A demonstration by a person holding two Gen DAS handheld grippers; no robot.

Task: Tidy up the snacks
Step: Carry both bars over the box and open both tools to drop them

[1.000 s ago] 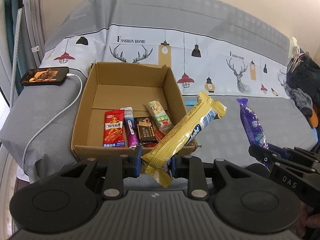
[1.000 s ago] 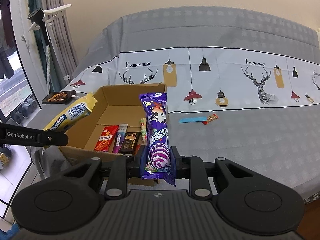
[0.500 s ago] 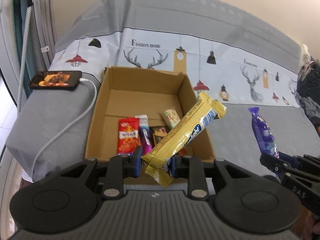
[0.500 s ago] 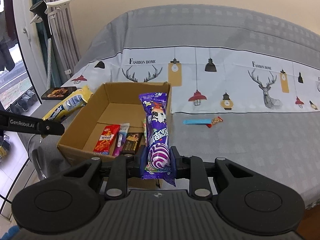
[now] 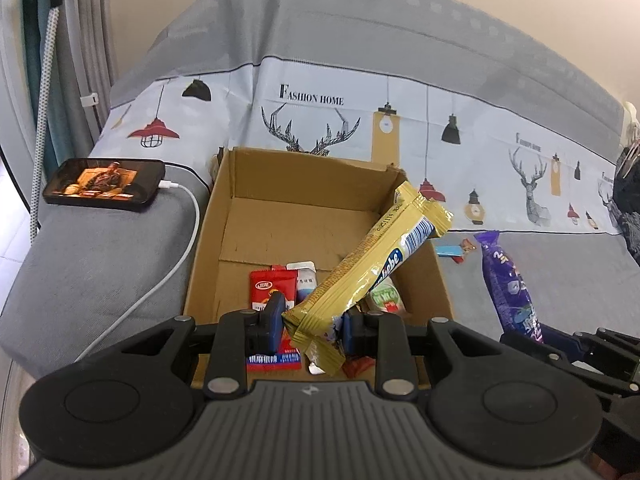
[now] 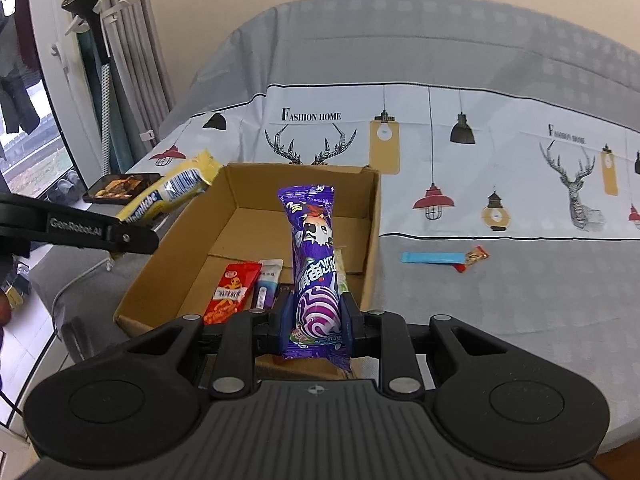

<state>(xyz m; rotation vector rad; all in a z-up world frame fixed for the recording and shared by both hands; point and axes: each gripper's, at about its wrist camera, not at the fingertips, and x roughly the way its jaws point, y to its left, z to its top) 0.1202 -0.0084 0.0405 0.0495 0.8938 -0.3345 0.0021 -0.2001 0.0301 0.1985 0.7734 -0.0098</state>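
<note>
An open cardboard box [image 5: 312, 184] stands on the covered sofa and holds a red snack packet [image 5: 273, 290] and a few other small packets along its near side. My left gripper [image 5: 310, 326] is shut on a long yellow snack pack [image 5: 372, 268], tilted up to the right over the box's near edge. My right gripper [image 6: 316, 322] is shut on a purple candy pack [image 6: 316, 264], held upright over the box's near right corner [image 6: 366, 296]. The yellow pack also shows in the right wrist view [image 6: 168, 194], and the purple pack in the left wrist view [image 5: 508, 284].
A phone [image 5: 104, 180] on a white charging cable [image 5: 176, 264] lies on the sofa arm left of the box. A blue stick packet [image 6: 432, 257] and a small red wrapper [image 6: 476, 256] lie on the cloth right of the box. Curtains and a garment steamer [image 6: 92, 12] stand at the left.
Both grippers have moved forward toward the box with their packs still held. The left one now hangs over the box's near edge and the box looks larger in both views.
</note>
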